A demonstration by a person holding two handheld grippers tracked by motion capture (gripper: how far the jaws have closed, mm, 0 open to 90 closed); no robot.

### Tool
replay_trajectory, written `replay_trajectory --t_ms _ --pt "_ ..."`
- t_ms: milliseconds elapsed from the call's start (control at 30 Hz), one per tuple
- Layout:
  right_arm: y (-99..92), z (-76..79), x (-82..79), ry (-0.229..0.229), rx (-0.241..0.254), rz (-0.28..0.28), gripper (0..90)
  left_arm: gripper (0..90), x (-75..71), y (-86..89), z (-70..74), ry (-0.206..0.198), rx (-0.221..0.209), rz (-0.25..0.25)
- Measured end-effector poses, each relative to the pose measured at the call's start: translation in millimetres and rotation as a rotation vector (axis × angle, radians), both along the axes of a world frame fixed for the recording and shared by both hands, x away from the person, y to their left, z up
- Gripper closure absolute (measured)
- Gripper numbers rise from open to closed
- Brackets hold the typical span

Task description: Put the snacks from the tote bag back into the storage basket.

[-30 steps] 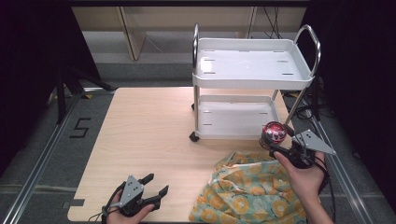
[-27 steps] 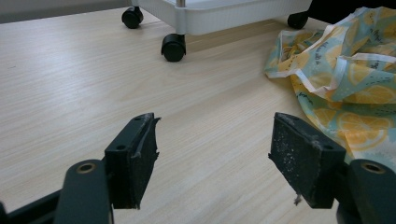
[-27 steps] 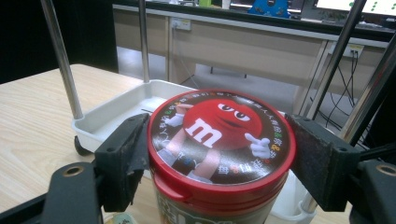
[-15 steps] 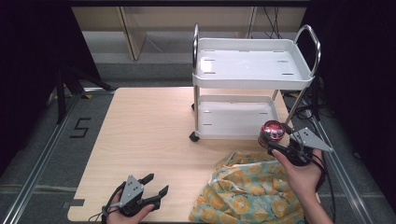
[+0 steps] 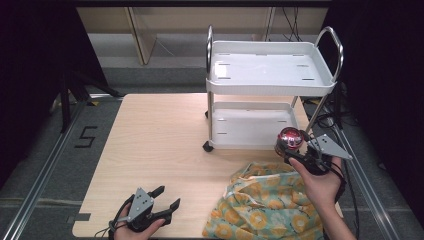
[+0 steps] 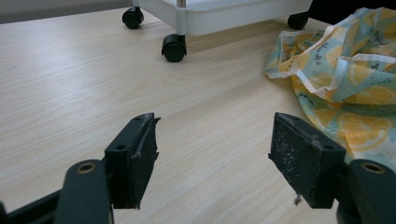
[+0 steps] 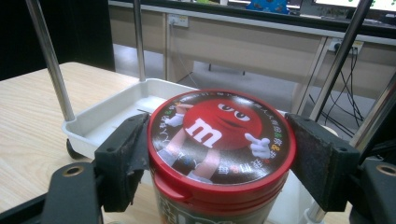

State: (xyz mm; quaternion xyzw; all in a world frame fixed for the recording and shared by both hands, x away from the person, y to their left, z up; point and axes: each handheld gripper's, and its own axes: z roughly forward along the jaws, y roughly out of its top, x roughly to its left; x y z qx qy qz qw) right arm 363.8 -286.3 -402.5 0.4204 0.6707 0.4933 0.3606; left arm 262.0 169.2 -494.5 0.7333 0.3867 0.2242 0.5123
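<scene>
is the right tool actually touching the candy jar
Touching. The right gripper view shows both jaws of the right tool pressed against the red lid rim of the candy jar, with no gap on either side.

A pale wooden table (image 5: 165,135) stands on grey floor (image 5: 45,150), beyond it beige cabinets (image 5: 175,20).

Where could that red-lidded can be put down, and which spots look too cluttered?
The cart's top tray and lower tray both lie bare. The table is open left of the cart, between it and the left gripper. The near right corner is crowded: the yellow patterned cloth lies bunched there, beside the right gripper holding the can.
</scene>
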Motion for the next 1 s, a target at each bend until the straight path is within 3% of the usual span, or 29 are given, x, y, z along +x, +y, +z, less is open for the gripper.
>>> replay_trajectory --t_ms 100,167,200,367,400,567,767,1000 --pt "1.9 -0.5 0.5 0.008 0.017 -0.002 26.3 31.2 -0.1 -0.1 0.1 -0.001 -0.001 0.000" --pt "1.0 -0.1 2.1 0.001 -0.002 0.001 26.3 31.2 -0.1 -0.2 0.0 0.000 -0.002 0.000" --pt "2.5 -0.3 1.6 0.012 0.016 -0.007 26.4 31.2 -0.2 -0.3 0.0 0.001 -0.003 0.001" --pt "2.7 0.3 4.8 -0.005 0.001 -0.010 26.4 31.2 0.4 -0.4 -0.5 -0.006 -0.014 -0.006" --pt "4.3 0.2 4.1 0.009 0.021 -0.015 26.4 31.2 0.4 -0.3 -0.5 -0.006 -0.014 -0.005" --pt "4.7 -1.1 6.8 0.000 0.017 -0.025 26.3 31.2 0.3 -0.2 -0.4 -0.007 -0.012 -0.006" --pt "4.3 -1.2 9.8 0.020 0.008 -0.015 26.4 31.2 0.3 -0.2 -0.3 -0.007 -0.012 -0.006" --pt "4.7 -1.1 13.4 0.006 0.012 -0.029 26.4 31.2 0.4 -0.2 -0.4 -0.008 -0.015 -0.007"
